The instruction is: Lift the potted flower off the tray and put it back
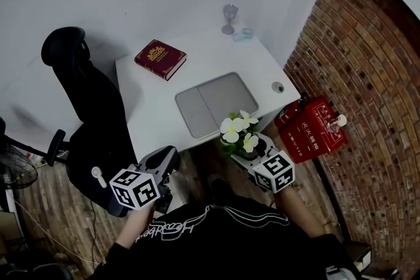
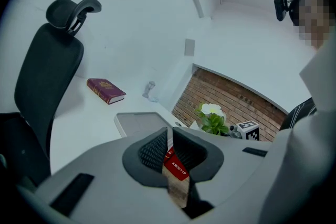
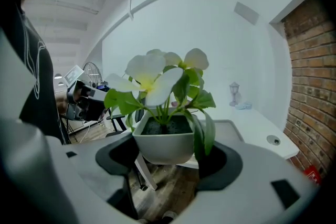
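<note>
A black mesh office chair [image 1: 92, 115] stood at the far left, pushed aside from the white desk [image 1: 147, 92], which probably left room to work. The left gripper [image 2: 169, 143] hung low off the desk's near edge with its jaws drawn close together on nothing. It looked like the idle hand, kept out of the way. A dark red hardback book [image 1: 160, 59] lay on the desk, well apart from the flat grey two-part tray [image 1: 216, 103], which sat bare.

The white-potted flower [image 3: 163, 139] was off that tray, held in the air just past the desk's near edge, above the wood floor. The right gripper [image 3: 169, 157] clasped the pot by its two sides, below the rim. That hold seemed chosen to keep it upright and leave the leaves uncrushed. Judging by this, the lift was done and the return to the tray was not.

The plant had broad white petals with a yellow centre, glossy green leaves, one drooping over the rim, and dark soil in a squarish, smooth pot. A red box [image 1: 308, 130] stood by the brick wall.
</note>
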{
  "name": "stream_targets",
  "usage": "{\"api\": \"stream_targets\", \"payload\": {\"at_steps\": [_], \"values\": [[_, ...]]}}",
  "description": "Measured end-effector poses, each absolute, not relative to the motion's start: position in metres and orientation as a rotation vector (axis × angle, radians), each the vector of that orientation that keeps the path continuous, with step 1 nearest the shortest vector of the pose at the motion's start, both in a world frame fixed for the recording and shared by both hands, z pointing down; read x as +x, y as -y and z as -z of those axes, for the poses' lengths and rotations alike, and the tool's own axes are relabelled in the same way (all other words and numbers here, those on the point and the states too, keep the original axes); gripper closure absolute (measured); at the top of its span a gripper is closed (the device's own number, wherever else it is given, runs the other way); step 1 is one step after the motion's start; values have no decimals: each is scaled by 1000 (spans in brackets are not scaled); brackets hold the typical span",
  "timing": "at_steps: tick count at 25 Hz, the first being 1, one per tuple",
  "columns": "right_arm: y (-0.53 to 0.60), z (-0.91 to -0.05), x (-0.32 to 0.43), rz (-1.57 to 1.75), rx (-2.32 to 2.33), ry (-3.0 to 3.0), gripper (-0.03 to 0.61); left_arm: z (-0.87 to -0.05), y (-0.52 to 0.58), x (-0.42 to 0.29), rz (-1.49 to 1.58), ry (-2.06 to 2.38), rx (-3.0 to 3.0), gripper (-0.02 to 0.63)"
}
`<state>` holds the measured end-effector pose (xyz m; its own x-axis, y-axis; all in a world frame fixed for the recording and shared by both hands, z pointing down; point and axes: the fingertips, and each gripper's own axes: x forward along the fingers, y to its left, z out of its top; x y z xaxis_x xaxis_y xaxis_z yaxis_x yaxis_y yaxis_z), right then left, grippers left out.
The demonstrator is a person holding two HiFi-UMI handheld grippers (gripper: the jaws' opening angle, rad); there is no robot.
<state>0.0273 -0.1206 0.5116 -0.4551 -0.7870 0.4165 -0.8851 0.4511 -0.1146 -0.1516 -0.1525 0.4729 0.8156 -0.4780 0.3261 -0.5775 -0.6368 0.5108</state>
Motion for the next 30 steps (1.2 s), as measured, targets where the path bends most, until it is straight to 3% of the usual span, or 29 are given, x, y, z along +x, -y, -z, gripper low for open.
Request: {"api": "stream_targets", "payload": {"at_steps": [30], "values": [[205, -500, 54, -416, 1349, 2441, 245, -461, 214, -127, -218, 837, 2372, 561]]}}
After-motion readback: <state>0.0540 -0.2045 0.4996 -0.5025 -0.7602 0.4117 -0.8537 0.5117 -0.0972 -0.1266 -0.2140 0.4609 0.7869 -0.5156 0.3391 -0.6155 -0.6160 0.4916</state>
